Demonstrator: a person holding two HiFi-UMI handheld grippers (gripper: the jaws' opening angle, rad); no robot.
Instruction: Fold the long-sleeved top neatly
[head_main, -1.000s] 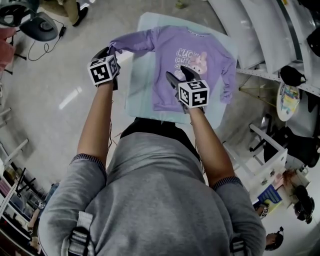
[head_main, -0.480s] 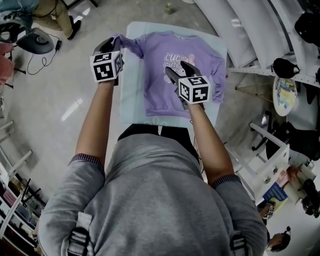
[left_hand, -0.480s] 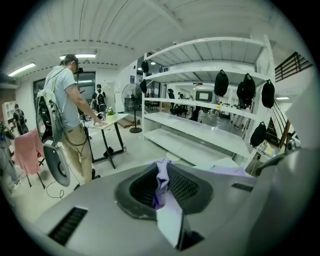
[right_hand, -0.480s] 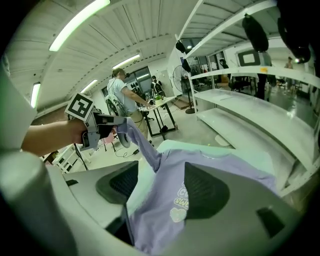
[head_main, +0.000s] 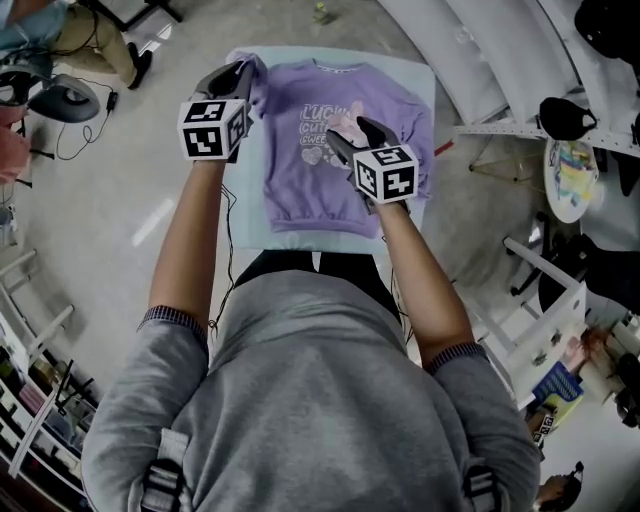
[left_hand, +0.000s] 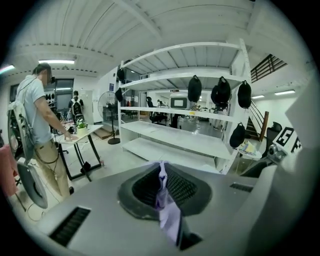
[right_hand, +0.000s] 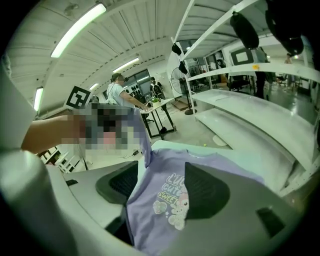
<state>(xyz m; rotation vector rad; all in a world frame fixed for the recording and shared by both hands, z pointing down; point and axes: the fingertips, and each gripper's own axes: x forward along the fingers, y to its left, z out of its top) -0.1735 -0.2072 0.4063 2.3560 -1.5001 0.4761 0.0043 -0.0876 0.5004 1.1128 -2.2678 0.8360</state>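
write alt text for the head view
From above: the left gripper, jaws just closed tighter, pinches the sleeve of a purple top lying flat on a pale table. The right gripper hangs open over the top's printed chest.

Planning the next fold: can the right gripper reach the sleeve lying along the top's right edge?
Probably yes: the right gripper hovers over the top with jaws open, and that sleeve lies uncovered just beside it.
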